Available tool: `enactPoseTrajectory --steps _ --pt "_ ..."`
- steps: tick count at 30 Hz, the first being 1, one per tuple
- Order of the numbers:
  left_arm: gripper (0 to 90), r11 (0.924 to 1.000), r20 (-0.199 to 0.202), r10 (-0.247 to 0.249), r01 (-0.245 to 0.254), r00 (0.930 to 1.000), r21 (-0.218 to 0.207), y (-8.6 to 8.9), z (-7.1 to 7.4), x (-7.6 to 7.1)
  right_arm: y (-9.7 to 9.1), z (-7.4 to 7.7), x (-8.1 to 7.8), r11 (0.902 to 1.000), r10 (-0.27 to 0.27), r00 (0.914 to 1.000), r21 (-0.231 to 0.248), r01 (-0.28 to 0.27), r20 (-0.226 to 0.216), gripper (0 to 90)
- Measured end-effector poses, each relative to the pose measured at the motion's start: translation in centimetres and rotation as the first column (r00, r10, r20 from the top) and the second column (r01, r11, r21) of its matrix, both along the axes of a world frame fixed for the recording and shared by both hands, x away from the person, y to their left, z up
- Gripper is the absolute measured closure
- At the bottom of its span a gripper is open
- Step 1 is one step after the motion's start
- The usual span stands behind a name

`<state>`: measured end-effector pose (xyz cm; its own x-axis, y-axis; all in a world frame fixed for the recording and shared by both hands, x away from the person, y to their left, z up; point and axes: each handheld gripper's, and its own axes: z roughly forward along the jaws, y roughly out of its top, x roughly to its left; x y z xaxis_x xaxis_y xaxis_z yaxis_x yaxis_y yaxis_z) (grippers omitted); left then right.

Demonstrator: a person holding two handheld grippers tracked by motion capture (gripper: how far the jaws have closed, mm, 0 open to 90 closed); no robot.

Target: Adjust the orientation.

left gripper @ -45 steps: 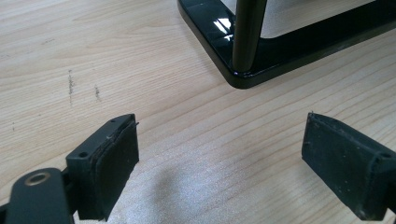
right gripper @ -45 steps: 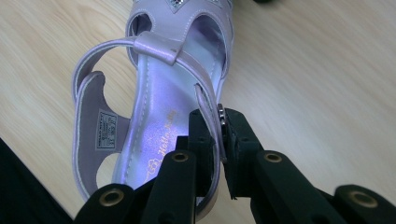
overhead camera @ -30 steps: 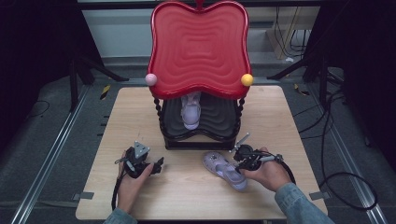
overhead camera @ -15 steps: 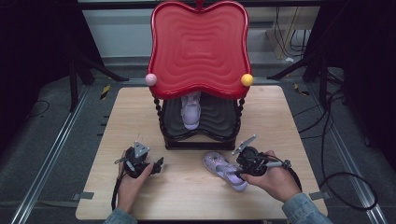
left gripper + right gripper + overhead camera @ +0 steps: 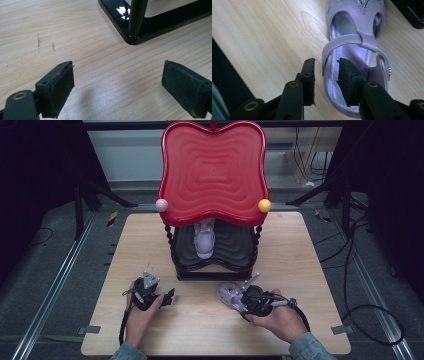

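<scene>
Progress: one lilac sandal (image 5: pixel 204 239) already sits on the lower shelf of the black rack (image 5: pixel 215 270), under the red top tray (image 5: pixel 214 170). Second sandal (image 5: pixel 231 296) lies flat on the table (image 5: pixel 300 250), just in front of rack base, toe toward rack. Est. half done; second sandal not yet lifted.

Right gripper (image 5: pixel 325 71): jaws part open, straddling sandal's side wall near heel; one jaw outside, one inside; they have just been closing a little. Pads not pressing, so no grip yet.

Left gripper (image 5: pixel 120 82): jaws wide apart, nothing between, over bare wood near rack corner.

Clearance: shelf room free beside first sandal. Twisted posts and low red tray limit entry; approach from front. Table edges well apart from the work.
</scene>
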<state>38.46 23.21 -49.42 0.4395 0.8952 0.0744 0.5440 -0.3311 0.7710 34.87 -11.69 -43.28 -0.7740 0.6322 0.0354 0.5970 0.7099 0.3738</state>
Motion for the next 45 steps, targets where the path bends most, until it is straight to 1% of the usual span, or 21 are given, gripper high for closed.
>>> enactPoseTrajectory --steps 5,11,14,18,21,23,26,27,31,32,33,36,39,45 --pt "10.2 1.0000 0.000 0.000 0.000 1.0000 0.002 0.0 0.0 0.0 0.1 -1.1 0.2 0.9998 -0.017 0.9999 -0.008 0.017 -0.003 71.9" --pt "10.2 1.0000 -0.002 -0.001 0.001 1.0000 0.003 0.0 -0.1 0.0 0.3 -2.0 0.2 0.9997 -0.012 0.9999 -0.022 0.012 -0.006 74.9" --pt "10.2 1.0000 -0.002 -0.003 0.003 1.0000 0.004 -0.1 -0.1 0.0 0.3 -2.2 0.2 0.9996 -0.016 0.9998 -0.022 0.016 -0.007 77.1" --pt "10.2 1.0000 -0.002 -0.003 0.003 1.0000 0.005 -0.1 -0.1 0.0 0.3 -2.4 0.2 0.9999 -0.007 0.9999 -0.015 0.006 -0.012 81.5" --pt "10.0 1.0000 -0.001 -0.001 0.001 1.0000 0.004 0.0 -0.1 0.1 0.3 -2.3 0.2 0.9999 -0.007 1.0000 -0.015 0.007 -0.003 84.4" --pt "10.0 1.0000 -0.001 -0.001 0.001 1.0000 0.004 0.0 -0.1 0.1 0.0 -2.3 0.3 0.9999 -0.010 0.9999 -0.004 0.010 0.002 85.6" --pt "10.0 1.0000 -0.001 -0.001 0.001 1.0000 0.003 0.0 -0.1 0.1 -0.3 -2.1 0.3 0.9998 -0.005 0.9999 0.019 0.005 0.009 86.2" --pt "9.9 1.0000 -0.001 -0.001 0.001 1.0000 0.004 0.0 -0.1 0.1 -0.5 -2.1 0.3 0.9993 -0.001 0.9999 0.036 0.000 0.015 86.3" --pt "9.9 1.0000 -0.001 0.002 -0.002 1.0000 0.004 0.1 -0.1 0.1 -1.2 -1.6 0.3 0.9938 -0.014 0.9993 0.110 0.010 0.034 86.5" --pt "9.7 1.0000 -0.001 0.002 -0.002 1.0000 0.004 0.2 -0.1 0.1 -1.4 -1.4 0.3 0.9910 -0.016 0.9992 0.133 0.011 0.036 86.5" --pt "9.6 1.0000 -0.002 0.001 -0.001 1.0000 0.005 0.2 -0.1 0.1 -1.5 -1.3 0.2 0.9896 -0.020 0.9992 0.143 0.015 0.033 86.5" --pt "8.6 1.0000 0.001 0.002 -0.002 1.0000 0.005 0.2 -0.1 0.2 -1.9 -1.0 0.0 0.9826 -0.023 0.9985 0.185 0.014 0.049 86.5" --pt "6.6 0.9999 -0.003 0.005 -0.004 1.0000 0.013 0.3 -0.2 0.2 -2.2 -0.6 -0.3 0.9761 -0.029 0.9969 0.217 0.012 0.073 86.5" --pt "4.9 0.9997 0.000 0.020 -0.020 0.9998 0.012 0.5 -0.3 0.3 -2.5 0.8 -1.0 0.9599 -0.047 0.9922 0.280 0.012 0.116 86.5"
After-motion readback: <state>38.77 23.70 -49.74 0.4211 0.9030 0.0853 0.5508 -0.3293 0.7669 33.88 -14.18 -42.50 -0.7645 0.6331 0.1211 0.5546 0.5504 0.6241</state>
